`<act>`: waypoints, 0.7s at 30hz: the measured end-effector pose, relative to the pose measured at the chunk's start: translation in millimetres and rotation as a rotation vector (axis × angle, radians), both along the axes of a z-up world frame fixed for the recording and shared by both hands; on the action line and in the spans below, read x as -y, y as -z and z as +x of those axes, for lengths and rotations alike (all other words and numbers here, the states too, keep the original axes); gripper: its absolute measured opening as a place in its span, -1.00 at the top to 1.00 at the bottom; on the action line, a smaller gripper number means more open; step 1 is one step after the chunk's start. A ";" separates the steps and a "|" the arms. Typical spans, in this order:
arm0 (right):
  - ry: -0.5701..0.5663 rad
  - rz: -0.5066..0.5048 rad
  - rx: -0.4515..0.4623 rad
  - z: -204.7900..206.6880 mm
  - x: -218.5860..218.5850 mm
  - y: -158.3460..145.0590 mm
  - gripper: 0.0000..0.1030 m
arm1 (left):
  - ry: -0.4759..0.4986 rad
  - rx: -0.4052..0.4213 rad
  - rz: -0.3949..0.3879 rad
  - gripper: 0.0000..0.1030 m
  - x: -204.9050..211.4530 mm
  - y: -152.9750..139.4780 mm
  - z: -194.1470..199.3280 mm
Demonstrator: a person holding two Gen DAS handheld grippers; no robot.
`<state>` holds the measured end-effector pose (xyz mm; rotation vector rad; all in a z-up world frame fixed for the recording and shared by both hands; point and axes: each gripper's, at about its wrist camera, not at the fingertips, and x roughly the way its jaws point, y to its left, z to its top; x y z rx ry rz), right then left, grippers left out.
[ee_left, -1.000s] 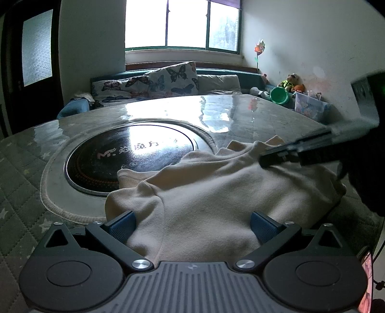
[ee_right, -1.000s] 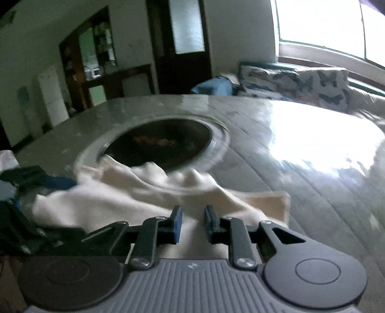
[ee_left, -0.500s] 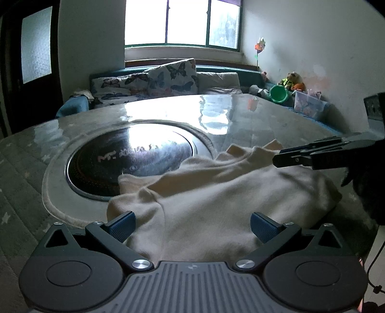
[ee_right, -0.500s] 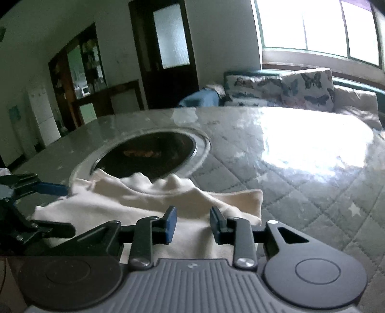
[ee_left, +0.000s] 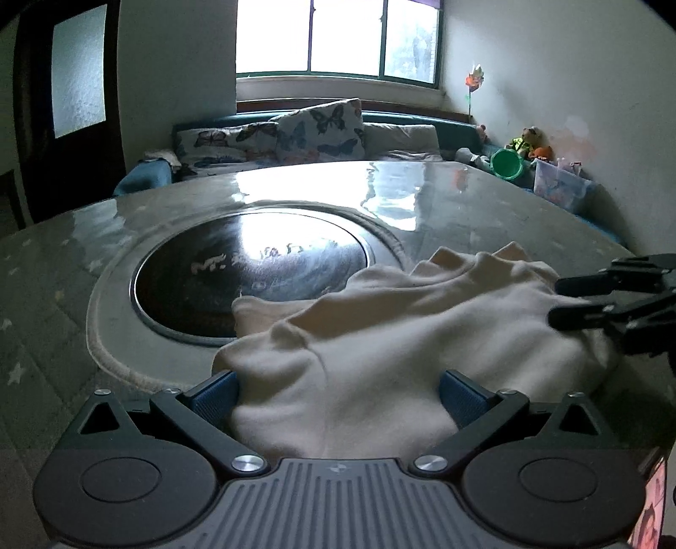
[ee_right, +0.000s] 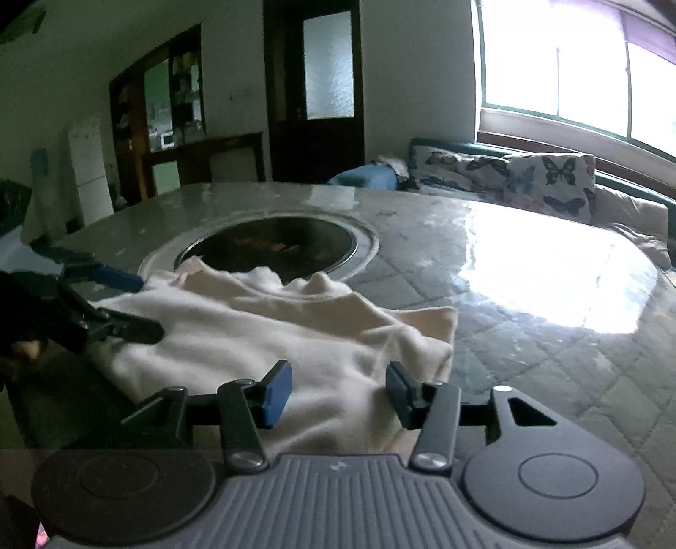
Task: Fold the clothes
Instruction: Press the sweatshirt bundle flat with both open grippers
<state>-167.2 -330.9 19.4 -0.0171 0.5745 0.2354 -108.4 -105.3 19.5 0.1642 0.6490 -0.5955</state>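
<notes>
Now, garment: cream garment (ee_left: 405, 338) rumpled on tabletop (ee_left: 464, 202)
Left gripper (ee_left: 338, 392): spread wide around cloth
Right gripper (ee_right: 338, 392): just opening, released

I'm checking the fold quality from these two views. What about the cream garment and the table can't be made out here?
- Left wrist view: the cream garment's near hem, hidden behind the left gripper.
- Left wrist view: the lettering on the dark round inset, washed out by window glare.
- Right wrist view: the garment's near edge, hidden behind the right gripper, whose fingers have just been opening.

My room is dim; the window (ee_left: 338, 38) blows out white, glaring off the table (ee_right: 549, 270), edges bending darkly.
</notes>
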 end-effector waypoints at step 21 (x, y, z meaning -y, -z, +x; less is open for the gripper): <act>-0.025 -0.030 0.043 -34.8 1.4 6.7 -0.16 | -0.006 0.044 -0.013 -1.00 -2.6 -8.5 -23.6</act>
